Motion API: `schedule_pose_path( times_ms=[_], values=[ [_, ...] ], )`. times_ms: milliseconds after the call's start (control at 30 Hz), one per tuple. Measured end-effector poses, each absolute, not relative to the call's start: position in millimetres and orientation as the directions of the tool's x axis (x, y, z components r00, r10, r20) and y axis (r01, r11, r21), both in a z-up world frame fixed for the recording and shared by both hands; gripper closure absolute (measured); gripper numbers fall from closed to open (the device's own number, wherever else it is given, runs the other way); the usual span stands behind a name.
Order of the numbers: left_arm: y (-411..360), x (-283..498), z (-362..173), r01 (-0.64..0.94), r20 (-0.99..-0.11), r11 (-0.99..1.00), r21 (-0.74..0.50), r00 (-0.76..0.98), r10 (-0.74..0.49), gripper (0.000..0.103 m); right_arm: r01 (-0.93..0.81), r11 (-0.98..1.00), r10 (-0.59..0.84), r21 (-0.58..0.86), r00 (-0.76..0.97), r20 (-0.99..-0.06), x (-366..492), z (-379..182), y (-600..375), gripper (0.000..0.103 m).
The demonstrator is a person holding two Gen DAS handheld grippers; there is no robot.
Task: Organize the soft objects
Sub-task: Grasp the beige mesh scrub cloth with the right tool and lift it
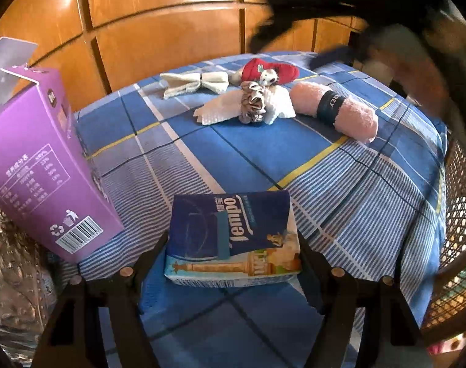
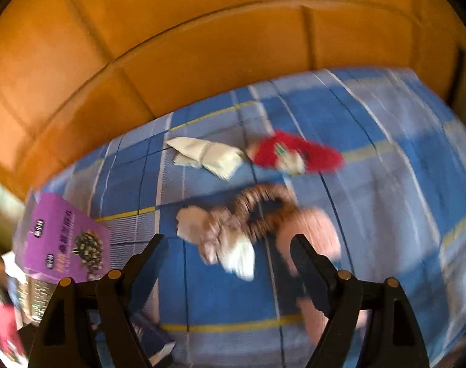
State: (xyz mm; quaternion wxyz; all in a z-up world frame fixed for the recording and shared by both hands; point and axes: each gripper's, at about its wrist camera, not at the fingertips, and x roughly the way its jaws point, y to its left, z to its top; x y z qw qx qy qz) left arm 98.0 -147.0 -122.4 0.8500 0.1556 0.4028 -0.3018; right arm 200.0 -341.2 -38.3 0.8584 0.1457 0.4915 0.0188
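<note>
This looks like a room in a home, likely a bedroom. Ahead of the jaws spreads a blue plaid cloth (image 1: 263, 159) like a bedsheet, and beyond it rise glossy orange-brown wooden panels (image 1: 159, 24) like wardrobe doors. Household oddments lie about: a purple carton (image 1: 39, 165) to the left of the jaws, and a plush red heart (image 1: 272, 70) and rolled pink towel (image 1: 337, 107) farther ahead.

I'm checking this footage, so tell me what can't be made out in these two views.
- Right wrist view: motion blur smears the scrunchie and pink towel.
- Left wrist view: a blurred dark shape hides the top right corner.
- Left wrist view: the purple box is cut off by the left edge.
</note>
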Motion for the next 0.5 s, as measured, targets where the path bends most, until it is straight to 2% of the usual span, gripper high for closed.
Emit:
schedule_pose_path(
  times_ms=[167,333,500],
  values=[
    [-146.0,102.2,-122.9,0.633,-0.775,0.774,-0.009,0.484,-0.405,0.029,0.012,0.997,0.058,0.072,0.465,-0.884,265.9,-50.4,-313.7,0.023],
    [-144.0,100.6,-123.7,0.63,-0.767,0.776,-0.02,0.488,-0.416,0.029,-0.059,0.998,-0.002,-0.029,0.419,-0.908,313.9,-70.5,-297.1,0.024],
    [-142.3,101.3,-124.0,0.627,-0.763,0.779,-0.032,0.488,-0.424,0.029,-0.107,0.993,-0.011,-0.051,0.347,-0.938,340.5,-99.3,-286.8,0.024]
  ],
)
